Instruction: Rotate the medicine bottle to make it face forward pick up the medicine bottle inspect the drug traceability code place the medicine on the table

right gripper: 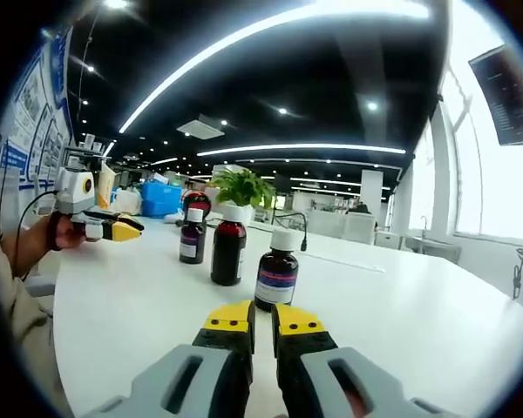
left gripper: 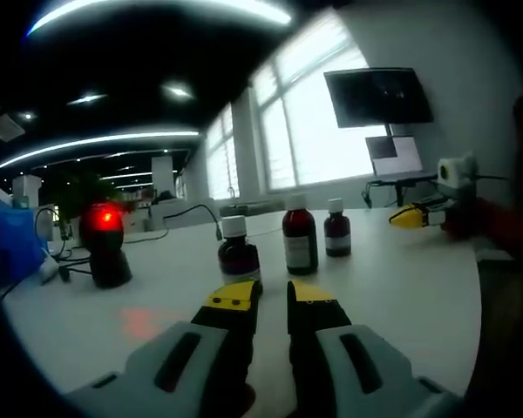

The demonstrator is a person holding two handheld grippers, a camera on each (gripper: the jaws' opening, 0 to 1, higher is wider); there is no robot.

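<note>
Closed and empty, both my left gripper (left gripper: 274,294) and right gripper (right gripper: 261,319). Nearest medicine bottle (right gripper: 276,280) stands at 12 o'clock, ungrasped; scanner (left gripper: 105,244) at 10. All steps apparently remain.

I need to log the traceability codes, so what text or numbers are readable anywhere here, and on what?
No text can be read.
Nearest bottle: blue and white label, print too blurred.
Middle bottle: label turned away here; in the left gripper view it is blurred.
Far bottle: label too small.
Wall posters: illegible.
</note>
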